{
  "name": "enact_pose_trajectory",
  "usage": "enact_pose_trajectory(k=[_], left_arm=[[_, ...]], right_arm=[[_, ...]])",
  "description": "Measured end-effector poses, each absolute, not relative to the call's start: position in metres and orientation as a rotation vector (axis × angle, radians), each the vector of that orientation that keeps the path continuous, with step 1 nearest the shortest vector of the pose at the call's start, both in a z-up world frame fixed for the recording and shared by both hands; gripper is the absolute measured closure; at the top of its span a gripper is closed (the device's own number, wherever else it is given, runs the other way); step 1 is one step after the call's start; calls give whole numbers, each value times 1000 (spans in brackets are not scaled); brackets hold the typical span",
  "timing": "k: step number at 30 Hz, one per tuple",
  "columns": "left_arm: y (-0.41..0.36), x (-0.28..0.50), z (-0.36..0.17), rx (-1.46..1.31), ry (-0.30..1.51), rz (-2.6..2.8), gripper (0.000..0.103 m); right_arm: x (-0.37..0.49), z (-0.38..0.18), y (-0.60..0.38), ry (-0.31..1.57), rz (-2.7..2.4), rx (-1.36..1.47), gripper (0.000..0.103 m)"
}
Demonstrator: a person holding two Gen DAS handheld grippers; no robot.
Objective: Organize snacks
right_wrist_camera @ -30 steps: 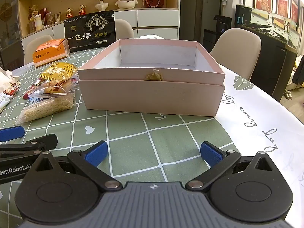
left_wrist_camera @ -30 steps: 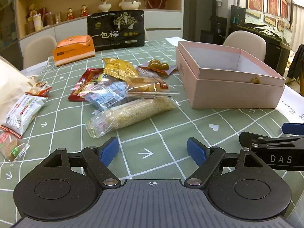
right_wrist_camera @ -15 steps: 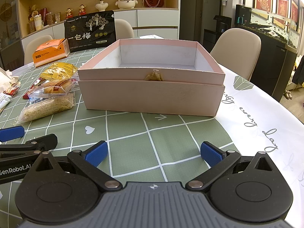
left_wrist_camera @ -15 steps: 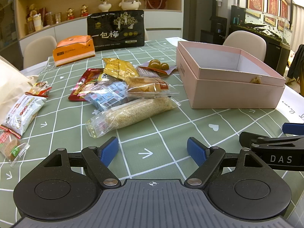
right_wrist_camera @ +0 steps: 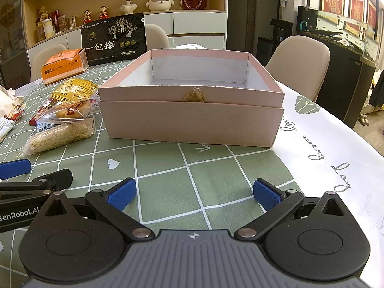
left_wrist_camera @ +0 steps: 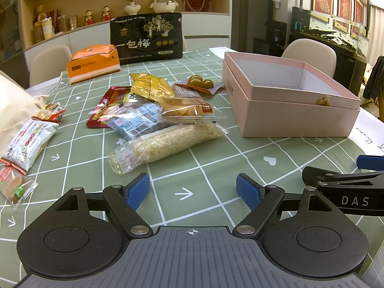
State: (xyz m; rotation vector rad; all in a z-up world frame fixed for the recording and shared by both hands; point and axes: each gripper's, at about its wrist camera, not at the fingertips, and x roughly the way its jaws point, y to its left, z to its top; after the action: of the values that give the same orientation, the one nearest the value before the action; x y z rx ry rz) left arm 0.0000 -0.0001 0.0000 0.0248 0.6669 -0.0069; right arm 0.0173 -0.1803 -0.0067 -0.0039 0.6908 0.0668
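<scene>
A pile of snack packets lies on the green checked tablecloth: a clear bag of crumbly grain snack (left_wrist_camera: 165,144), a bread packet (left_wrist_camera: 189,110), a blue-print packet (left_wrist_camera: 134,122), a yellow bag (left_wrist_camera: 150,85), a red packet (left_wrist_camera: 105,110) and a packet of green olives (left_wrist_camera: 199,82). An open empty pink box (left_wrist_camera: 295,117) stands to their right; it also shows in the right wrist view (right_wrist_camera: 192,120). My left gripper (left_wrist_camera: 193,189) is open and empty, just short of the grain bag. My right gripper (right_wrist_camera: 194,193) is open and empty in front of the box.
A white packet (left_wrist_camera: 28,141), a small red packet (left_wrist_camera: 51,111) and a cookie packet (left_wrist_camera: 14,187) lie at the left. An orange box (left_wrist_camera: 93,63) and a big black bag (left_wrist_camera: 146,38) stand at the back. Chairs ring the table. A white cloth (right_wrist_camera: 336,156) covers the right edge.
</scene>
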Motion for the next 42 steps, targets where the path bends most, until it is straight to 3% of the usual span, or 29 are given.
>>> enact_pose_trajectory(k=[42], left_arm=[[0, 7, -5, 23, 667, -8, 17]], right_arm=[[18, -6, -180, 691, 68, -4, 0]])
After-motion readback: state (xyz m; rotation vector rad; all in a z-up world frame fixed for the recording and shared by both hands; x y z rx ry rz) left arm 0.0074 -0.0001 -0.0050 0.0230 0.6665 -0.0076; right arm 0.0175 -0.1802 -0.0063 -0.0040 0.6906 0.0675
